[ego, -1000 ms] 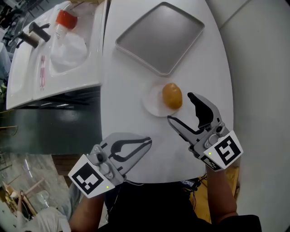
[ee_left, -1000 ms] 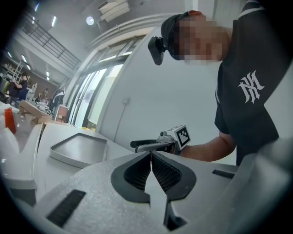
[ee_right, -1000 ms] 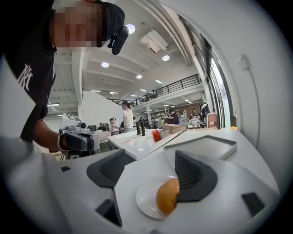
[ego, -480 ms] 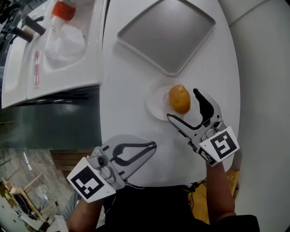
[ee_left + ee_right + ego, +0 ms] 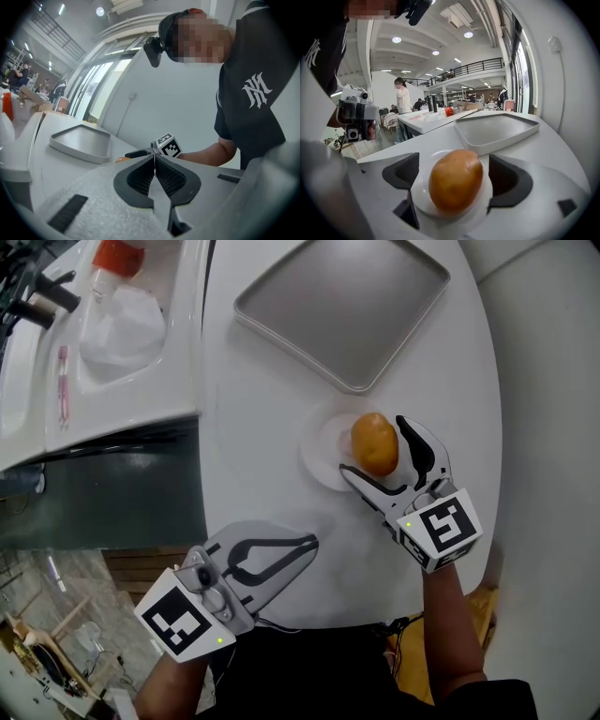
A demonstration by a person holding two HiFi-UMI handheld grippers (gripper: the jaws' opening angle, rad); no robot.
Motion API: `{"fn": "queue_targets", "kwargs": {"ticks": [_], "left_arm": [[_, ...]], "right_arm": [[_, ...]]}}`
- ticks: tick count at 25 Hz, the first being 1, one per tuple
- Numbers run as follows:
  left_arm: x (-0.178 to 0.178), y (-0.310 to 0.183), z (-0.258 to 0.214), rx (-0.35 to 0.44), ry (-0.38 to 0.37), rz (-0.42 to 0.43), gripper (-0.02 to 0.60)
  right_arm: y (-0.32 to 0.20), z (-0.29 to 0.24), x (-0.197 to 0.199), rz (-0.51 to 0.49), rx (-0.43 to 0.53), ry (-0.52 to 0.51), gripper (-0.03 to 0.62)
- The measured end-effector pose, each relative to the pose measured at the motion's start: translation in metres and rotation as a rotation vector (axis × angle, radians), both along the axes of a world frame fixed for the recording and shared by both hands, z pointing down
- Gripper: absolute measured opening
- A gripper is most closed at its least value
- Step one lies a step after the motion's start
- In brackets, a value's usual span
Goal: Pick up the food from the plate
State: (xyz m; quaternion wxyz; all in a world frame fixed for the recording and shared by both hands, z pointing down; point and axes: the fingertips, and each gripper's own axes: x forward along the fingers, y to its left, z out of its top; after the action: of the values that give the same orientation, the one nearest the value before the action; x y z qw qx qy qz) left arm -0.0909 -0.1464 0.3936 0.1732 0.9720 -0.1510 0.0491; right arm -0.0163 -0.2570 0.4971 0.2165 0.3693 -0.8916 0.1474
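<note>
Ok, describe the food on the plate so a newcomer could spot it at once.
On the white table, just nearer the person than the big grey tray, sits a small white plate. The food lies on it: a smooth, golden-brown, egg-shaped lump, the only rounded, warm-coloured thing on that table.

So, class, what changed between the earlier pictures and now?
The right gripper has come down, jaws just opening wider, and now straddles the golden-brown oval food on the small white plate without gripping it. The left gripper stayed shut; the grey metal tray stayed put.
</note>
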Motion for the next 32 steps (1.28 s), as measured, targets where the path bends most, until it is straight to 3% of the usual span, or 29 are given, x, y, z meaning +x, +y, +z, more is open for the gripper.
{"fn": "queue_targets", "kwargs": {"ticks": [17,32], "left_arm": [[-0.007,-0.001,-0.005,0.001,-0.003,-0.007,0.008],[-0.006,0.017,-0.017,0.036,-0.011,-0.030,0.008]], "right_arm": [[-0.005,0.019,0.003,-0.014,-0.062,0.064,0.408],[0.008,-0.004,0.004,-0.041,-0.013,0.062,0.380]]}}
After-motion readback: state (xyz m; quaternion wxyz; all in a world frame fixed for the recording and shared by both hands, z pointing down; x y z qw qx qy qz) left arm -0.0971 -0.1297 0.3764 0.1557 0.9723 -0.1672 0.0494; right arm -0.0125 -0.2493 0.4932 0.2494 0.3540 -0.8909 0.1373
